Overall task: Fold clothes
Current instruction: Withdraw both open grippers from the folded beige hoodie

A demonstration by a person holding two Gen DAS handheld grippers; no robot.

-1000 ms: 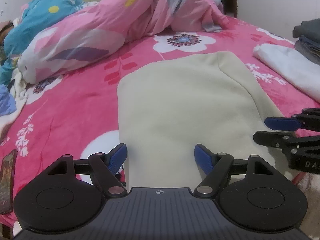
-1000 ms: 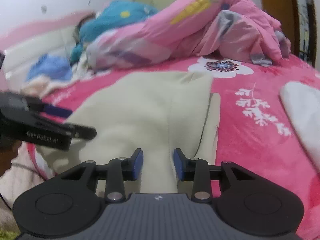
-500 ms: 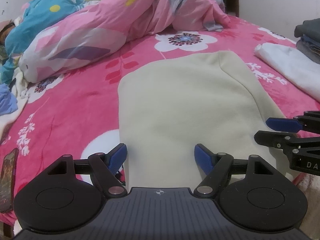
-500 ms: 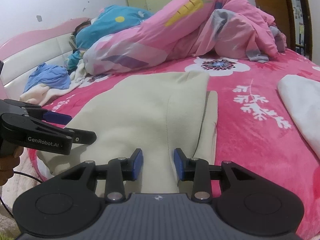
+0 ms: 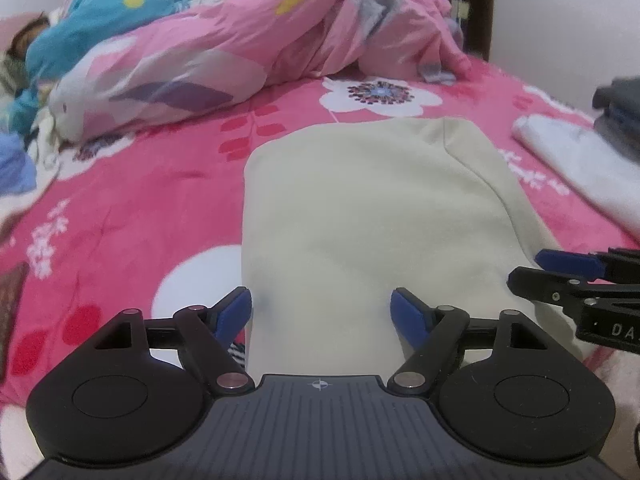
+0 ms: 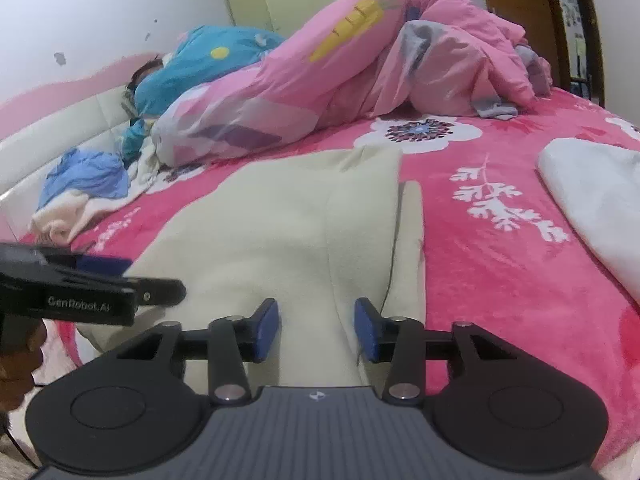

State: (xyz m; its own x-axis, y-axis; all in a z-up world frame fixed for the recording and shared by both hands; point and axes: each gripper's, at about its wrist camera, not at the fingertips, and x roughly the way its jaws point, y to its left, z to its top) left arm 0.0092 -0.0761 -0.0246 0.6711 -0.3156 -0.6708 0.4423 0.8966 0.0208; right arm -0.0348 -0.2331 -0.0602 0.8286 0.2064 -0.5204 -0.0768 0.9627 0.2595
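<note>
A cream garment (image 5: 372,216) lies flat on the pink flowered bed (image 5: 132,208), folded into a long panel with one side turned in. My left gripper (image 5: 322,310) is open wide, just above the garment's near left corner, with nothing between its pads. In the right wrist view, the cream garment (image 6: 288,220) runs away from me with a seam and a narrow strip along its right edge. My right gripper (image 6: 316,328) hovers open over the near hem, its pads either side of the seam. Each gripper shows in the other's view: the right gripper (image 5: 560,276) and the left gripper (image 6: 120,280).
A pink duvet (image 6: 360,68) is heaped at the back, with a person under a blue blanket (image 6: 208,60) near the headboard. A folded white cloth (image 5: 580,164) and a dark clothes stack (image 5: 620,108) lie right. A blue cloth (image 6: 84,176) lies left. A hand (image 6: 16,352) holds the left gripper.
Both grippers have shifted slightly over the garment's near edge. Their jaw openings look the same, and the garment has not moved.
</note>
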